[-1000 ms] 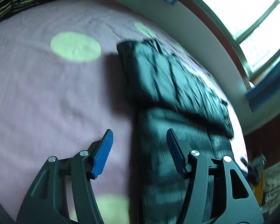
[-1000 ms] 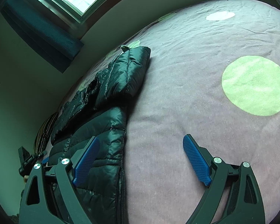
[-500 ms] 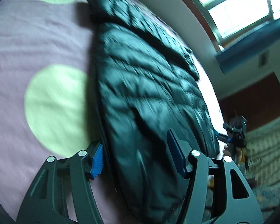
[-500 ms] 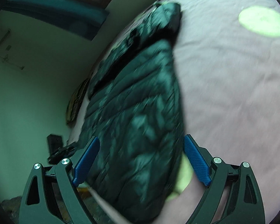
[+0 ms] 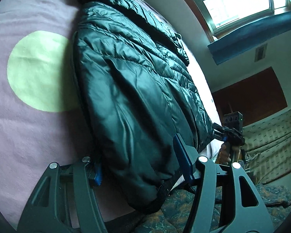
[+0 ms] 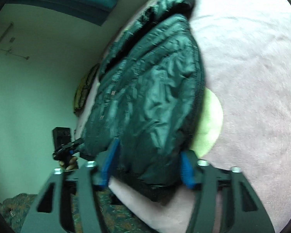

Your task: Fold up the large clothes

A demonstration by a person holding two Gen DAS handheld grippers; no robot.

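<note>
Jacket (image 5: 137,89) lies lengthwise on the bed (image 5: 29,128), its near hem sitting between the spread, unclamped fingers of my left gripper (image 5: 139,167) and right gripper (image 6: 147,165); I judge gripping the hem comes next.

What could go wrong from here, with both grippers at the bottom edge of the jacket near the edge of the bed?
1. The jacket fabric looks shiny and slick; the left gripper and the right gripper are open around its hem, so a shallow grasp may slip.
2. The hem hangs past the edge of the bed; a pull could drag the jacket off.
3. The sleeve folded on top may slide loose.
</note>
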